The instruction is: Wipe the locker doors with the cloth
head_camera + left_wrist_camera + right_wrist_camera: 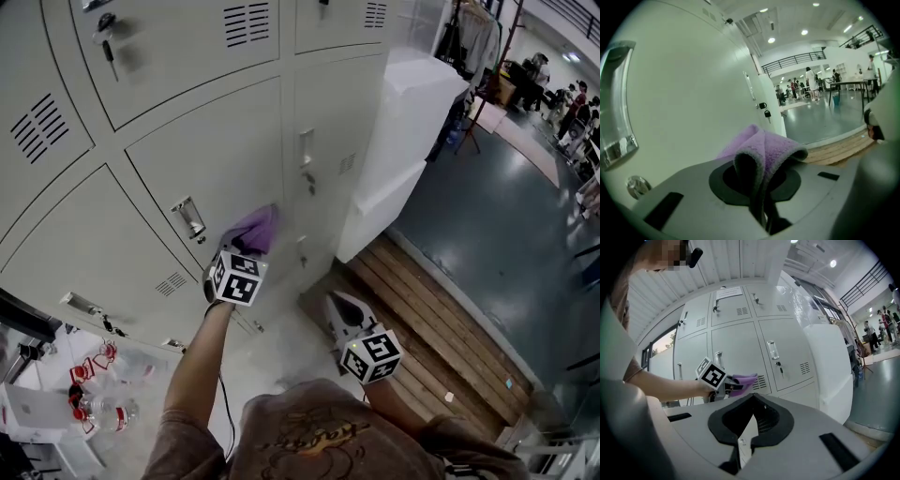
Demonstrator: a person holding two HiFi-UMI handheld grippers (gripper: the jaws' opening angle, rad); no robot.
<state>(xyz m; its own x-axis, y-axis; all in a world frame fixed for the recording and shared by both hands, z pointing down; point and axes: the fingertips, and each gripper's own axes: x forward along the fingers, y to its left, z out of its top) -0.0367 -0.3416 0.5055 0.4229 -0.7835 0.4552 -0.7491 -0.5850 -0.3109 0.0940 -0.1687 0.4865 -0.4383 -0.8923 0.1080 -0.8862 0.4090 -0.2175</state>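
Observation:
A purple cloth (pixel 255 228) is pressed against a pale grey locker door (pixel 220 159), just right of its metal handle (pixel 188 218). My left gripper (pixel 246 247) is shut on the cloth, its marker cube below it. In the left gripper view the cloth (pixel 765 146) bulges out of the shut jaws, close to the door (pixel 684 93) and its handle (pixel 616 103). My right gripper (pixel 338 303) hangs lower and to the right, away from the lockers, shut and holding nothing. In the right gripper view the left gripper (pixel 723 386) and cloth (pixel 743 379) show against the lockers.
A white cabinet (pixel 412 122) stands right of the lockers. Wooden planks (pixel 441 319) lie on the floor below it. Plastic bottles (pixel 103 410) sit at lower left. A key (pixel 108 42) hangs in an upper door. People stand far off in the hall (pixel 808 84).

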